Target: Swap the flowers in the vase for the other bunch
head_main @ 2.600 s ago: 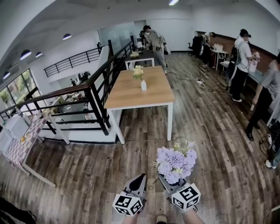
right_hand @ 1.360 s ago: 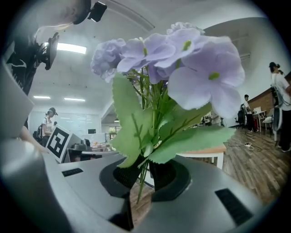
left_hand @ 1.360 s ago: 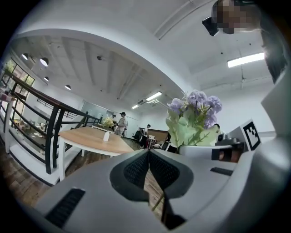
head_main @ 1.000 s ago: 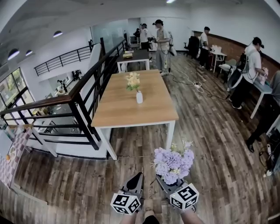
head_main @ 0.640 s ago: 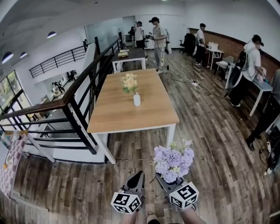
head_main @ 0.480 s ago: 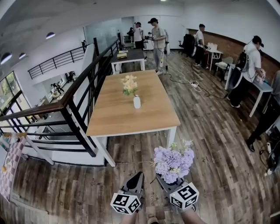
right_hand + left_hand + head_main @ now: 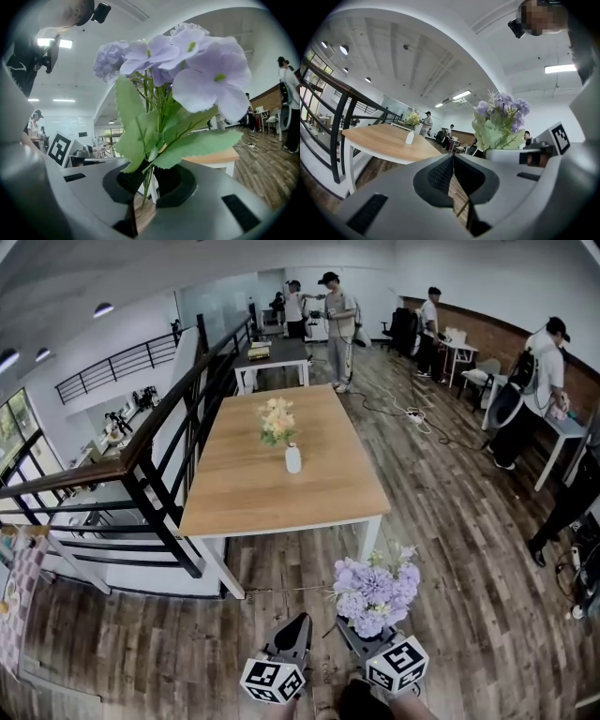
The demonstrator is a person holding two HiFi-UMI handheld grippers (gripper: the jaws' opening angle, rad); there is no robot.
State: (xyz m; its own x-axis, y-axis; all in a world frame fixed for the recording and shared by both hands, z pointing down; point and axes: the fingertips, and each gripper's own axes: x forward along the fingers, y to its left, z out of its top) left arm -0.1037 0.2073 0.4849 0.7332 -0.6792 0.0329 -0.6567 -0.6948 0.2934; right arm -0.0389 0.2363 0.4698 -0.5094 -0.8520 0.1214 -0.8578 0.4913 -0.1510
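**Lilac bunch held ready, well short of the vase**

Low in the head view, the left gripper [image 7: 298, 622] had its jaws pressed together on nothing, probably kept free to lift out the pale yellow flowers [image 7: 277, 420]. Those stood in the small white vase [image 7: 292, 459] on the wooden counter [image 7: 244, 498], upper centre, well apart from both grippers. Just right, the right gripper [image 7: 350, 629] had its jaws clamped on the stems of the lilac artificial flower bunch [image 7: 375, 585], blooms upright.

This is an open-plan office on a mezzanine. A long wooden table [image 7: 248, 498] stands on plank flooring [image 7: 450, 521]. Left of the table, a black railing [image 7: 164, 442] overlooks a lower floor with desks [image 7: 114, 426]. Beyond the table is a second table [image 7: 267, 352]. To its right, people [image 7: 339, 324] work at a small desk [image 7: 464, 345] along a brick wall [image 7: 497, 334], beside an office chair [image 7: 403, 331].
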